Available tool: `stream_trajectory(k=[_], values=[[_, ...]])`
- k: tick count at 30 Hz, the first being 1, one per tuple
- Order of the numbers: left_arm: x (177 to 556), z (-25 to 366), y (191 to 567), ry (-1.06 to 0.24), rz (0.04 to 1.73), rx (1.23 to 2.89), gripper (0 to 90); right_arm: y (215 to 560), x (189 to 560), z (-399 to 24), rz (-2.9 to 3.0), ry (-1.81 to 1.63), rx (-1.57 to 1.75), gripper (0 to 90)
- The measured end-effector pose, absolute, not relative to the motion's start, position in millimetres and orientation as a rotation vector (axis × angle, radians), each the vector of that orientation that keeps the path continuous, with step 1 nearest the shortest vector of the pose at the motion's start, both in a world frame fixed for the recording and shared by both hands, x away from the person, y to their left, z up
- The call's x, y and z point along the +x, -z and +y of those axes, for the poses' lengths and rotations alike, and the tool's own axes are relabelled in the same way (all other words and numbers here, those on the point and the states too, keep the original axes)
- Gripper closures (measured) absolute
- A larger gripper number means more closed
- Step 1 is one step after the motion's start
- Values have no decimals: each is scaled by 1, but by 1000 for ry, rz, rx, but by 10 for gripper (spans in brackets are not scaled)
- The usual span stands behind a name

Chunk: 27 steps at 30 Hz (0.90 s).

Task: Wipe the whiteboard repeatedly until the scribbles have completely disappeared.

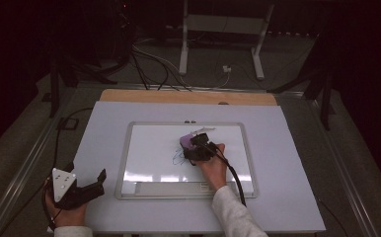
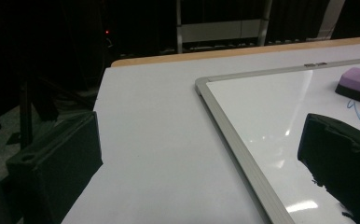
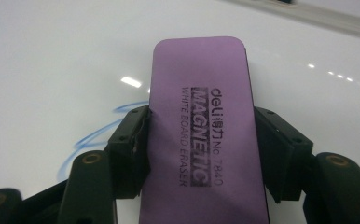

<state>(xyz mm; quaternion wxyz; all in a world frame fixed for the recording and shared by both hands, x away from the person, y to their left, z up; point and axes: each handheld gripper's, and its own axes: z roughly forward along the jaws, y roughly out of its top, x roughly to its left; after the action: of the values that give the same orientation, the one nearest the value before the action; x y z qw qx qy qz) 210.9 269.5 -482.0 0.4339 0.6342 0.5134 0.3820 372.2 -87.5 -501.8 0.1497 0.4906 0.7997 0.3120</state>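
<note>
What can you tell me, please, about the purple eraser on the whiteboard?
The eraser is a flat, rounded-corner block with a matte purple top printed in black: "deli", "MAGNETIC", "WHITE BOARD ERASER", "No 7840". A dark layer shows under the purple in the left gripper view. It lies flat near the middle of the whiteboard, beside blue scribbles. The right gripper clamps its two long sides between black jaws.

Between the right claw's [image 3: 201,154] jaws, the purple eraser [image 3: 204,107] reads "deli", "No. 7840", "MAGNETIC", "WHITE BOARD ERASER" in black print.
</note>
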Motion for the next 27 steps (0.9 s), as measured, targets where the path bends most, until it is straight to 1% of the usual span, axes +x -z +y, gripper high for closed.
stream_trajectory(k=[3, 10, 13, 20, 27], values=[[211, 269, 482, -952, 1279, 1583, 4, 501, 367, -82, 2336, -891, 1373, 413], [210, 271, 482, -950, 1283, 1578, 4, 503, 378, -93, 2227, -883, 1472, 413], [211, 271, 482, -949, 1281, 1579, 4, 503, 375, -90, 2233, -884, 1466, 413], [211, 269, 482, -952, 1279, 1585, 4, 502, 360, -76, 2363, -926, 1324, 412], [211, 270, 483, -951, 1283, 1581, 4, 504, 369, -81, 2263, -906, 1413, 412]])
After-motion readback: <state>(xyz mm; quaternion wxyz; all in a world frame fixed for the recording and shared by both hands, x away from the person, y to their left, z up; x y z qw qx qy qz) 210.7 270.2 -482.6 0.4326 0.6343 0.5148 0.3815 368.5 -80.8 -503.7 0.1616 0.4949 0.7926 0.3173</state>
